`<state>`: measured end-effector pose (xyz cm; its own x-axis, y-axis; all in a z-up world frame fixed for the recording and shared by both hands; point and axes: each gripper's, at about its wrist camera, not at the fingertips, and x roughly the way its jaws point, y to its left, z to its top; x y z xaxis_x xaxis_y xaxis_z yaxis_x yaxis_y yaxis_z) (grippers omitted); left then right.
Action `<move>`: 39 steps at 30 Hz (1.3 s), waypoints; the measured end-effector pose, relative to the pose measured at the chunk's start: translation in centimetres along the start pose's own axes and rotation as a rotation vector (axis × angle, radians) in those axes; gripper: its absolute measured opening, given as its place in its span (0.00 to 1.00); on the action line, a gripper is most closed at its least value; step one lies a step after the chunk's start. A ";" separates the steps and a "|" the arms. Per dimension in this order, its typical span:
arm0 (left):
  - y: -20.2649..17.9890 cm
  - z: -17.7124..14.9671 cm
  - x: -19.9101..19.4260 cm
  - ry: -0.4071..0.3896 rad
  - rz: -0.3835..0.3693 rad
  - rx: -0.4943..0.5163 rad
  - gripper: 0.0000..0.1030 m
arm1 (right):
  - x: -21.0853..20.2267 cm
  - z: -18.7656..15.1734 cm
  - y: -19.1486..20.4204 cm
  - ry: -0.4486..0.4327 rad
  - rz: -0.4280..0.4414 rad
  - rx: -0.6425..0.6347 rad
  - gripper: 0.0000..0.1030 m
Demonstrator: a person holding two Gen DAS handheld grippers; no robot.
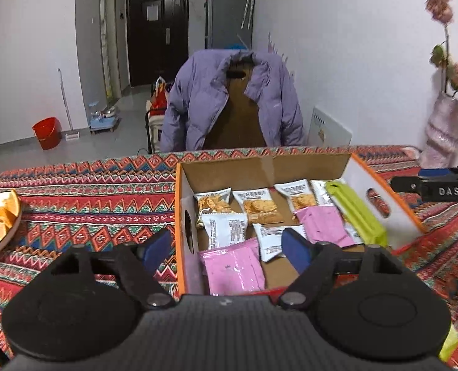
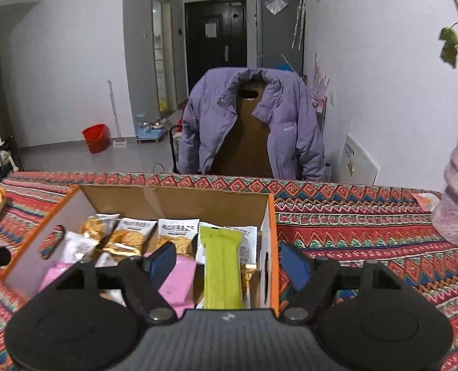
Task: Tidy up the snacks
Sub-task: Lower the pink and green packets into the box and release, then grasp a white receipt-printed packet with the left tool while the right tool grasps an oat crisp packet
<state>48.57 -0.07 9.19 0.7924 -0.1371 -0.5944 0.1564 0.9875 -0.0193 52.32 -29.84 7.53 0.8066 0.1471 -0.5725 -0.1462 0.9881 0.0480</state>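
Both the left gripper (image 1: 227, 247) and right gripper (image 2: 229, 261) stood with jaws apart and empty astride the box (image 2: 270, 216) walls; closing might crumple the cardboard.

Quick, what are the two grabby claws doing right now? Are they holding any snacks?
Left gripper: open, holding nothing, jaws astride the cardboard box's left wall.
Right gripper: open, holding nothing, green snack packet lying loose between its jaws.

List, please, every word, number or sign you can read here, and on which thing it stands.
"DAS": on the right gripper, seen from the left wrist.
Snack packets: print too small.
Door notice: blurred.
White panel: unreadable.
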 end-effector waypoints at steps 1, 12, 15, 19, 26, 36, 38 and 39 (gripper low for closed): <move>-0.1 -0.2 -1.0 -0.010 -0.003 0.002 0.81 | -1.2 -0.3 -0.1 -0.005 0.006 -0.001 0.73; -1.6 -9.2 -12.3 -0.114 -0.018 0.000 0.90 | -14.8 -8.4 1.2 -0.108 0.137 -0.042 0.85; -2.2 -12.5 -15.7 -0.142 -0.014 -0.004 0.94 | -18.0 -11.3 2.2 -0.133 0.179 -0.073 0.87; -2.7 -16.5 -19.5 -0.177 0.008 -0.022 1.00 | -22.1 -15.7 4.1 -0.153 0.202 -0.147 0.92; -3.7 -22.4 -22.4 -0.100 0.051 -0.046 1.00 | -27.0 -22.9 5.4 -0.168 0.189 -0.121 0.96; -4.9 -23.8 -22.3 -0.081 0.093 0.011 1.00 | -28.0 -26.5 5.7 -0.110 0.166 -0.122 0.96; -5.0 -23.8 -21.9 -0.070 0.083 0.011 1.00 | -27.8 -26.5 5.7 -0.108 0.163 -0.118 0.96; -5.0 -23.8 -21.7 -0.066 0.077 0.008 1.00 | -27.6 -26.4 5.6 -0.104 0.165 -0.111 0.96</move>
<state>16.55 -0.16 3.06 0.8393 -0.0657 -0.5397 0.0978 0.9947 0.0311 14.15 -29.52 2.01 0.8202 0.3163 -0.4767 -0.3389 0.9399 0.0406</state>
